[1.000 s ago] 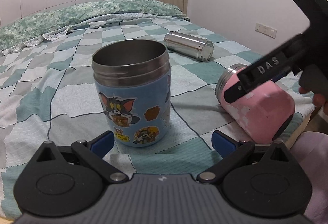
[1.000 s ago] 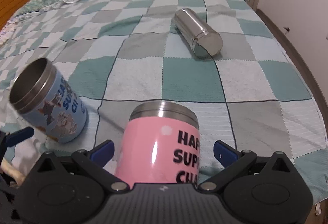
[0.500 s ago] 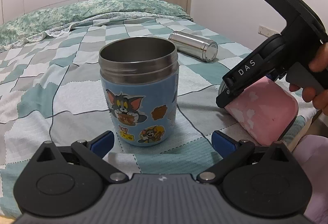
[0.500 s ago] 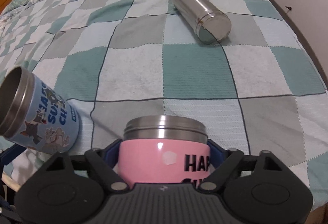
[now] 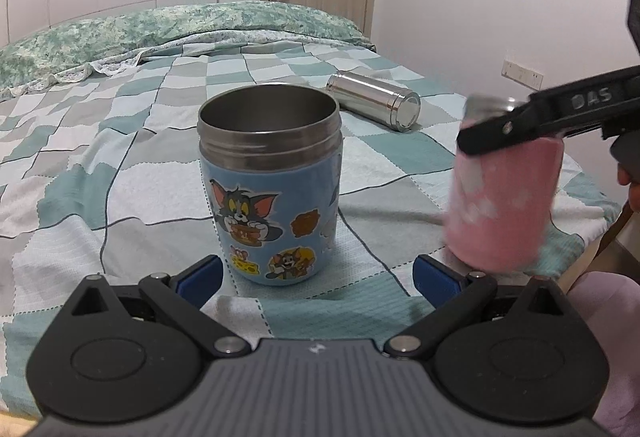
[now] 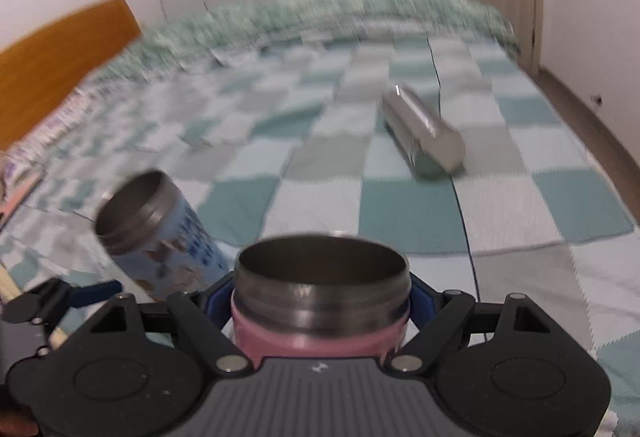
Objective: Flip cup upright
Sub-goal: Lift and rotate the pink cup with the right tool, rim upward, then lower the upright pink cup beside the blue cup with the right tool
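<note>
A pink cup [image 6: 320, 333] with a steel rim is clamped in my right gripper [image 6: 320, 301], mouth up, nearly upright. In the left wrist view the pink cup [image 5: 504, 197] is blurred, with the right gripper [image 5: 520, 121] across its top, at the bed's right edge. A blue cartoon cup [image 5: 272, 181] stands upright on the checked bedspread [image 5: 100, 197], just beyond my open, empty left gripper [image 5: 316, 273]. The blue cup also shows in the right wrist view [image 6: 160, 233].
A steel flask [image 5: 376, 105] lies on its side further back on the bed; it also shows in the right wrist view [image 6: 424, 133]. A wooden headboard [image 6: 60, 53] is at far left. The bed edge and floor [image 6: 592, 117] are at right.
My right gripper closed on the lying pink cup, then tipped it from its side to mouth-up. The left gripper backed slightly away from the upright blue cup.
</note>
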Tool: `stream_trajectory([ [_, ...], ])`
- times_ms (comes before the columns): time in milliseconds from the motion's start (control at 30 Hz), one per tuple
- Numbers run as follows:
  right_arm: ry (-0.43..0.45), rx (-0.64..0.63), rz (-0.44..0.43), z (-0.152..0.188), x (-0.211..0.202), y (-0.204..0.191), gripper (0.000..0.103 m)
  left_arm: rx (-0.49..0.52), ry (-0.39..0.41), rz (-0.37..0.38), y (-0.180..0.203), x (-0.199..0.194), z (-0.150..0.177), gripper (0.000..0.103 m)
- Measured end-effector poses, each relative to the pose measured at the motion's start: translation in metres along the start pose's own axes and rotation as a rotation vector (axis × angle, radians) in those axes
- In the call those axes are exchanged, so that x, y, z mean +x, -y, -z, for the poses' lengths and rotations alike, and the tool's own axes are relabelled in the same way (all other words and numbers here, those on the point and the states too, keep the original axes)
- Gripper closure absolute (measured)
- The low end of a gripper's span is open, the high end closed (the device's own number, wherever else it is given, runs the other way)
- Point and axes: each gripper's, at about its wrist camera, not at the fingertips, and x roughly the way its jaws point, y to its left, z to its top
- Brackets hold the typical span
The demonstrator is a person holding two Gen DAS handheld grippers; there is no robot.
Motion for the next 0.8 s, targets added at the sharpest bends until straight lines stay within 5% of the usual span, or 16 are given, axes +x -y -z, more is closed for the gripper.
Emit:
stream_trajectory([
  [233, 0.212, -0.047, 0.024, -0.008, -0.013, -0.006, 0.020, -0.007, 0.014, -0.003, 0.000, -0.004, -0.001, 0.000],
  [467, 0.333, -0.137, 0.088, -0.014, 0.014, -0.019, 0.020, -0.031, 0.017, -0.012, -0.002, -0.004, -0.001, 0.000],
  [800, 0.270, -0.153, 0.119, 0.009, 0.061, -0.023, 0.020, -0.038, 0.014, -0.023, -0.005, -0.003, 0.000, 0.000],
])
